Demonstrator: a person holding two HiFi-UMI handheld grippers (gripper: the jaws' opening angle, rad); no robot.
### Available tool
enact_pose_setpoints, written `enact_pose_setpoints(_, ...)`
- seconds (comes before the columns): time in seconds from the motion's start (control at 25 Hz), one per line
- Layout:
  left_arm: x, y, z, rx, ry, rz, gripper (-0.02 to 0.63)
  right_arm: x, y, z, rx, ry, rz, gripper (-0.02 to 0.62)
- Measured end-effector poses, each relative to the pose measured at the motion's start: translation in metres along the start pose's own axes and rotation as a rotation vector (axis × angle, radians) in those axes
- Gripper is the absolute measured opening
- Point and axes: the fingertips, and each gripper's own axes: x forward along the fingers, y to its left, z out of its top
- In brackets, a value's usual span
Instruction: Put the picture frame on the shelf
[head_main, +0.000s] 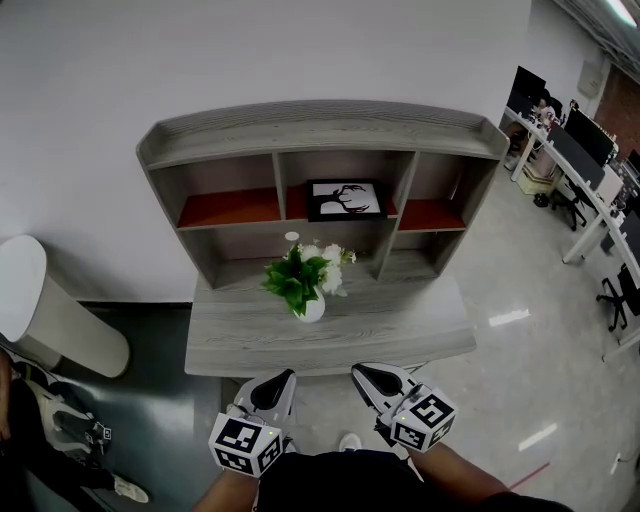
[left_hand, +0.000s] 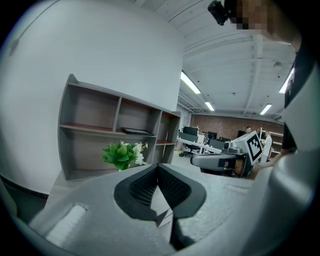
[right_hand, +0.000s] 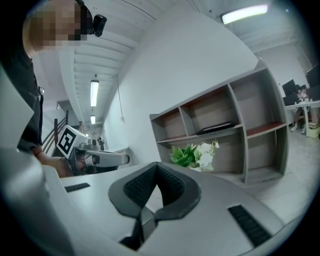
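Head view: grey shelf (head_main: 320, 127) on desk (head_main: 400, 322) against white wall (head_main: 300, 50)

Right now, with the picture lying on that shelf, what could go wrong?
The picture frame lies flat near the front edge of the middle shelf, so a bump might slide it off. The flower vase stands on the desk just in front, so a reach toward the shelf could tip it.

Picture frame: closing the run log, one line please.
black deer-print picture frame in middle bay of grey wooden shelf | left tongs shut, empty | right tongs shut, empty
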Motion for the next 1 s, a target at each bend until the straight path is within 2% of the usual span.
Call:
enact_pose_setpoints(0.36, 0.0011, -0.0026, -0.0016, 0.0, 0.007, -0.031, 0.009, 0.0017, 0.0016, -0.0003, 0.006, 0.004, -0.013, 0.014)
enact_pose_setpoints(1.0, 0.0036, -0.0046, -0.001, 0.004, 0.006, -0.03, 0.009, -0.0015, 0.0006, 0.0004, 0.003, 0.007, -0.003, 0.014)
